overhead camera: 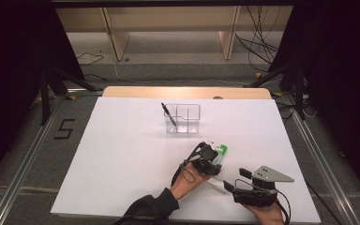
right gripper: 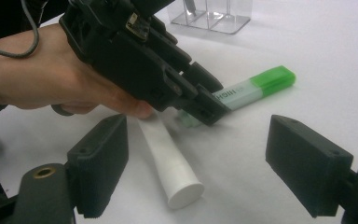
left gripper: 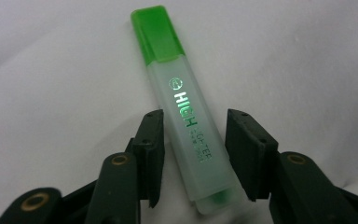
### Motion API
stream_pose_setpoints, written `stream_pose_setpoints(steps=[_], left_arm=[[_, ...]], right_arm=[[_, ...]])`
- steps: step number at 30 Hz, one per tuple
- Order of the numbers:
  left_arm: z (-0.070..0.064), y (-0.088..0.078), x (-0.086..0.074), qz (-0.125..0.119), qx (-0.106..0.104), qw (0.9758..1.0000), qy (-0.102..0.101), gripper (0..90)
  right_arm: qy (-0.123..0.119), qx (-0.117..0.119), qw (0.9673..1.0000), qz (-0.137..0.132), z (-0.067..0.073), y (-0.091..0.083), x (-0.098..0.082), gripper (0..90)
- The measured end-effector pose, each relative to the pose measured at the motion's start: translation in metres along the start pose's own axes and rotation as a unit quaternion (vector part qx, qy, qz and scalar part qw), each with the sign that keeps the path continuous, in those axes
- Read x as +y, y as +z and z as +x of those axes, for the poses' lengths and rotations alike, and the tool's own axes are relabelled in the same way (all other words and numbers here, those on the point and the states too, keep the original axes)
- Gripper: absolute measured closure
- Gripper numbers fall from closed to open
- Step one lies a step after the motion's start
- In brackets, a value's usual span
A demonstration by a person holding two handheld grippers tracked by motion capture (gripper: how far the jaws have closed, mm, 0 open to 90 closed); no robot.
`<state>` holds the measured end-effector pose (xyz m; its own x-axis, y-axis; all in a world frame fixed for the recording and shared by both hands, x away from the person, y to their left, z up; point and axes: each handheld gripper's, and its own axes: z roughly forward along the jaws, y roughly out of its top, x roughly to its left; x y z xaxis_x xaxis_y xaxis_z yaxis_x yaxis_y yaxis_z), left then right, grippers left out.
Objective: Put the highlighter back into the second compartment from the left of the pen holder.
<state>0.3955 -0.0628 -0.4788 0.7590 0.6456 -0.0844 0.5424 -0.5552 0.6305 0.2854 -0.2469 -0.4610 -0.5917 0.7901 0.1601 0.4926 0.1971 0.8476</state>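
Note:
A highlighter (left gripper: 186, 112) with a frosted body and a green cap lies flat on the white table (overhead camera: 122, 154); it also shows in the high view (overhead camera: 221, 151) and in the right gripper view (right gripper: 256, 86). My left gripper (overhead camera: 214, 158) (left gripper: 193, 128) (right gripper: 205, 100) reaches down over its rear half. The jaws straddle the body, and a narrow gap shows at the right pad, so they are open. My right gripper (overhead camera: 234, 179) (right gripper: 196, 140) hovers near the table's front edge, wide open with nothing held.
A white capped tube (right gripper: 168, 154) (overhead camera: 213, 183) lies on the table between the two grippers, partly under the left hand. A clear compartment organizer (overhead camera: 183, 117) (right gripper: 212, 14) stands farther back with a black pen (overhead camera: 167, 113) leaning in it.

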Motion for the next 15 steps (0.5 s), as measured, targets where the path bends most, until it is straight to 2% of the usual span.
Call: stream_pose_setpoints(steps=[4, 15], left_arm=[[0.0012, -0.0004, -0.0004, 0.000, 0.003, 1.0000, 0.003, 64.6], [0.0032, -0.0006, 0.0009, 0.004, -0.003, 0.9999, 0.009, 65.9]], right_arm=[[0.001, -0.001, 1.0000, 0.000, -0.0002, -0.0002, 0.0000, 22.1], [0.002, -0.001, 1.0000, -0.001, -0.0005, -0.0004, -0.0001, 22.2]])
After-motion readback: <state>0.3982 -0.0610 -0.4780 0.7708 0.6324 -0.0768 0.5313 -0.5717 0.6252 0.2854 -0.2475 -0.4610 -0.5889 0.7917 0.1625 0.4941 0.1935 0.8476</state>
